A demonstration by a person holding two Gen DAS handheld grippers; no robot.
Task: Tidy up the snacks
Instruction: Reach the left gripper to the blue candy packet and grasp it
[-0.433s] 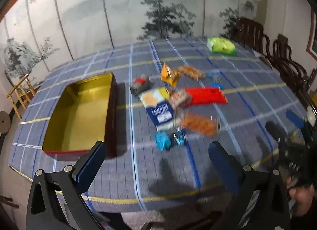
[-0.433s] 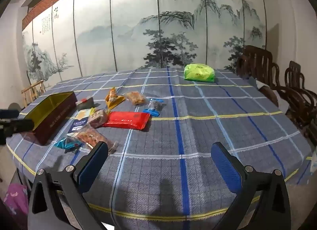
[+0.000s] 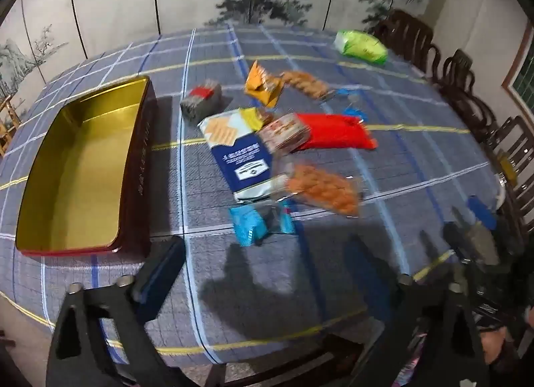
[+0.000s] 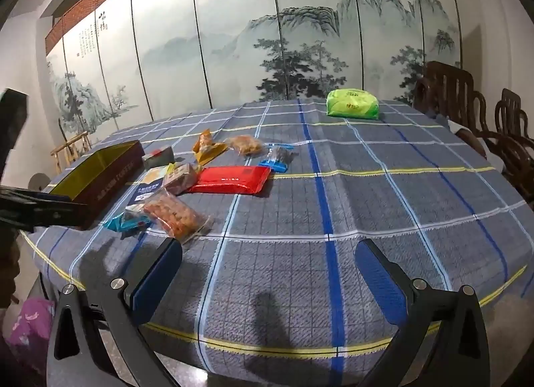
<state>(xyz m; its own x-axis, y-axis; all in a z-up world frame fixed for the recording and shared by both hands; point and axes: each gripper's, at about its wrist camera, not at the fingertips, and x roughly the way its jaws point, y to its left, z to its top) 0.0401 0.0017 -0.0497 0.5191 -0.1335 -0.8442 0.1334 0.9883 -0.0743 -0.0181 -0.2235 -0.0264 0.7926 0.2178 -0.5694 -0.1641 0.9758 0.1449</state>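
Nothing is sitting in the tin (image 3: pixel 80 166) so far: its gold interior is showing bare from the left wrist view, and it is resting near the table's left edge, lid off or absent. Every snack is lying out on the checked tablecloth (image 4: pixel 367 220), so by my reading the sorting is not yet begun. The loose cluster is sitting just right of the tin: a small teal packet (image 3: pixel 248 225) nearest the viewer, a clear bag of orange snacks (image 3: pixel 322 188) beside it, a blue-and-white pouch (image 3: pixel 240 156) partly under a small pinkish packet (image 3: pixel 283 131), and a long red packet (image 3: pixel 337 131) touching that one. Farther back a grey-and-red packet (image 3: pixel 200 101), a yellow-orange wrapper (image 3: pixel 262 86), another clear bag of brownish pieces (image 3: pixel 305 83) and a small blue-edged packet (image 4: pixel 277 158) are lying a little apart. A green bag (image 4: pixel 352 108) is sitting alone, well away at the far side. The left gripper (image 3: pixel 270 283) is hovering over the near table edge with jaws spread and nothing between them; its right finger is smeared by motion blur. The right gripper (image 4: pixel 267 273) is also standing wide open and empty, pointing across the cloth, right of the cluster. All items are waiting; the teal packet and orange bag are looking like the easiest first picks.
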